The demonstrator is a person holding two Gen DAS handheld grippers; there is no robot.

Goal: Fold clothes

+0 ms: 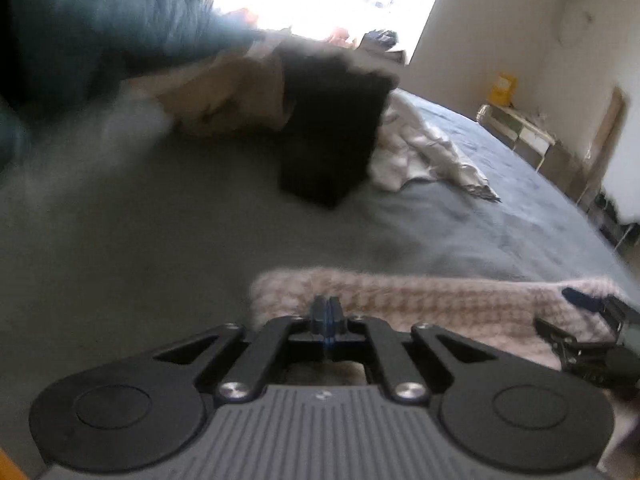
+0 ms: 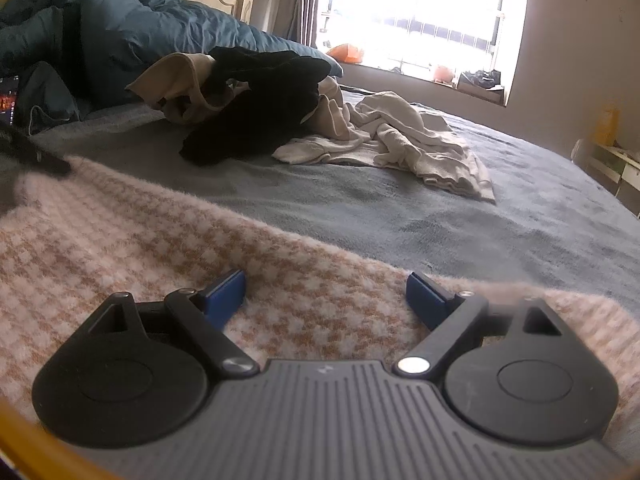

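A pink and tan houndstooth garment lies spread on the grey bed, close in front of both cameras. My left gripper is shut, its blue pads pinched at the garment's near left edge; in the right wrist view it shows as a dark shape at the far left corner. My right gripper hovers open over the cloth, nothing between its blue pads. It appears at the garment's right end in the left wrist view.
A heap of unfolded clothes sits mid-bed: a black garment, a beige one and crumpled white cloth. A blue duvet is bunched at the headboard. Low furniture lines the right wall.
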